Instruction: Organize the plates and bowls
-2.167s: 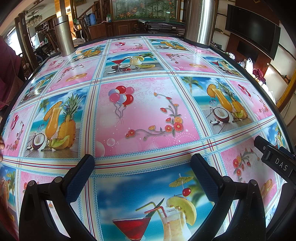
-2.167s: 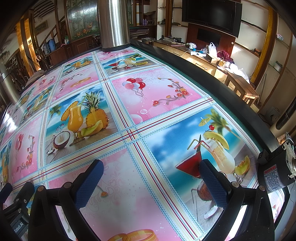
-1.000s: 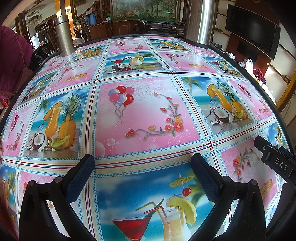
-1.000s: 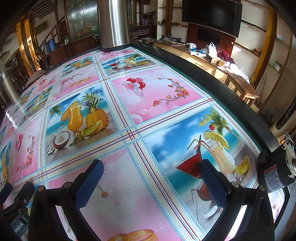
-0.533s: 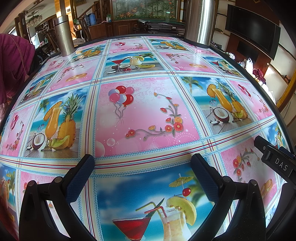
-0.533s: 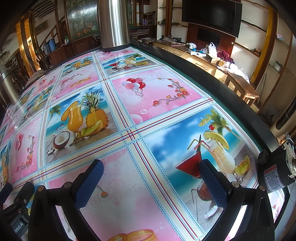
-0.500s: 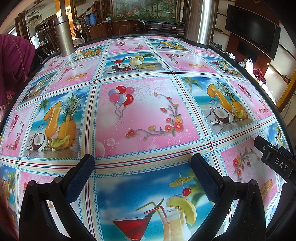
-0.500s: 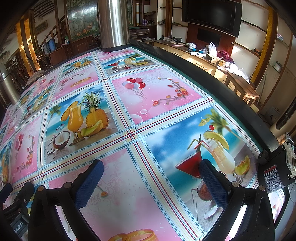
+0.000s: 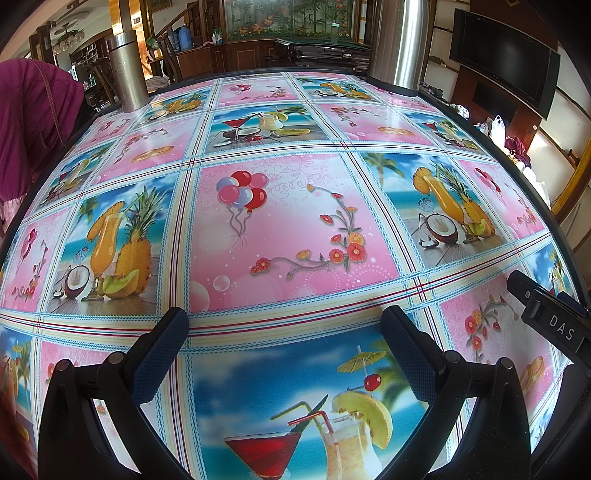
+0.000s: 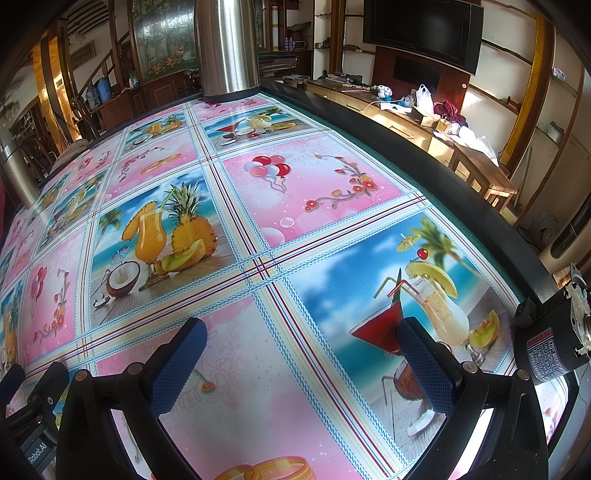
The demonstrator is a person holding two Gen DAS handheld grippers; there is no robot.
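Here the left gripper [image 9: 284,350] hangs low over the table with its blue-padded fingers [image 9: 160,354] spread wide and nothing between them. The right gripper [image 10: 301,365] is likewise wide apart and empty above a pink square of the tablecloth [image 10: 258,229]. At the right edge of the left wrist view, part of the other tool carries the letters "DAS" [image 9: 561,328]; the rest of the word is cut off. In the right wrist view a black part at the lower left reads "RobotAI" [image 10: 37,452], and a small black cylinder with a label [image 10: 546,356] sits at the right, its print too fine to read. No plates or bowls show in either view; the cloth's drinks, pineapples and balloons are printed pictures. Steel columns [image 9: 397,40] rise from the far side of the table. A person's magenta sleeve [image 9: 33,122] is cropped by the left frame edge. A dark television [image 10: 424,29] hangs on the wall beyond.
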